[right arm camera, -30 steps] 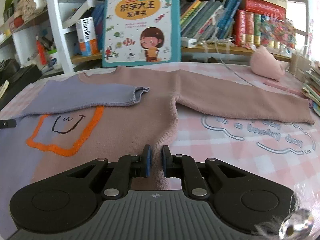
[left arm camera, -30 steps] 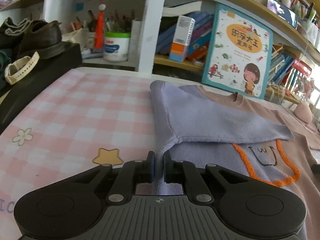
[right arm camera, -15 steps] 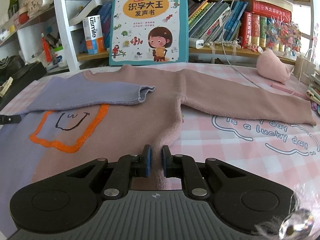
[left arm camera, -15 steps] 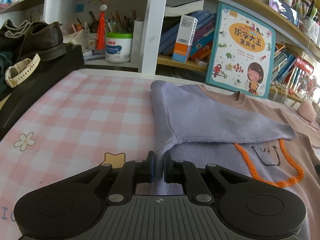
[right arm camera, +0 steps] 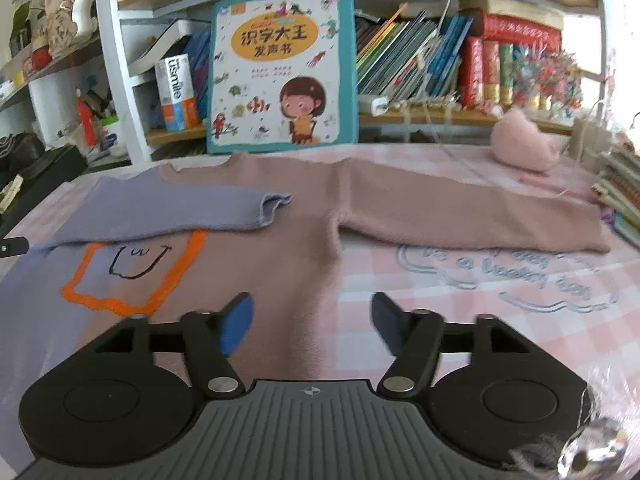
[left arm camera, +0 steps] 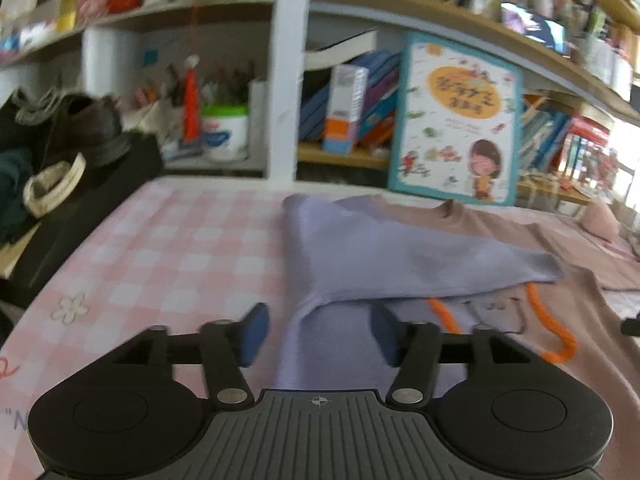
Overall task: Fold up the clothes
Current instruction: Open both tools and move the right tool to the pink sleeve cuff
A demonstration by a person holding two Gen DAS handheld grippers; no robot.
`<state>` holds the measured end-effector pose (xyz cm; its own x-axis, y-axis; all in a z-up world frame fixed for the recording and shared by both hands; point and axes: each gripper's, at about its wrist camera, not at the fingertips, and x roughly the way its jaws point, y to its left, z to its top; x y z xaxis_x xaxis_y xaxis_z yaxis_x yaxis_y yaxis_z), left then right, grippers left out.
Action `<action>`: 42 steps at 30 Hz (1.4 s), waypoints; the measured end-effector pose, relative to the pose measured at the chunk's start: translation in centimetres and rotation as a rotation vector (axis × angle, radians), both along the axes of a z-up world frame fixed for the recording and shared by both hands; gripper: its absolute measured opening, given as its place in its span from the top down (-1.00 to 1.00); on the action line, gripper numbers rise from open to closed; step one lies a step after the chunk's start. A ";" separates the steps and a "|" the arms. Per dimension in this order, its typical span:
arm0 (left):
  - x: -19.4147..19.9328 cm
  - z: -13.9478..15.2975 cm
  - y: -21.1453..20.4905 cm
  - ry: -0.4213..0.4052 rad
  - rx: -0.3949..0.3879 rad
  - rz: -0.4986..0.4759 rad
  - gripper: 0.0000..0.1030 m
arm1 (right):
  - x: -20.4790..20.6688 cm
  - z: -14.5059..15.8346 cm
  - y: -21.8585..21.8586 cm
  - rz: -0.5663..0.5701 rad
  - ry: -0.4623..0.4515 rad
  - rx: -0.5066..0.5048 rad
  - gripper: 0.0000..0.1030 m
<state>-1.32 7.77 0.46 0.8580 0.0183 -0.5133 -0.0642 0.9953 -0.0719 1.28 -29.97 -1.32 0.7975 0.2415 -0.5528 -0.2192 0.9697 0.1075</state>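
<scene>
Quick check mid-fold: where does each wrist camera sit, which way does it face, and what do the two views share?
Left wrist: on the left gripper, facing the shelves over the sweater's folded lilac side; jaws just opened, fabric between them.
Right wrist: on the right gripper, facing the shelves over the pink side and outstretched sleeve; jaws just opened over the side edge.
Shared: sweater, picture book, checked cloth.

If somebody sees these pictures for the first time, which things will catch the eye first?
First the sweater, spread flat on the pink checked cloth: its lilac sleeve is folded across the chest, and the pink sleeve lies stretched out. Behind the collar stands a bright children's book. Both claws have just opened, with sweater edges between them.
</scene>
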 end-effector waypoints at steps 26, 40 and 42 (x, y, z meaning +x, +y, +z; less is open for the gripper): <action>0.8 -2.3 -11.3 0.022 0.086 -0.284 -0.81 | 2.9 0.7 -16.0 -0.318 0.009 -0.037 -0.53; 1.0 -2.9 -11.8 0.045 0.113 -0.286 -0.83 | 10.4 -1.0 -22.0 -0.422 0.142 0.013 -0.02; 1.0 -2.9 -11.7 0.050 0.108 -0.285 -0.83 | 11.0 -1.3 -22.4 -0.441 0.159 0.028 0.09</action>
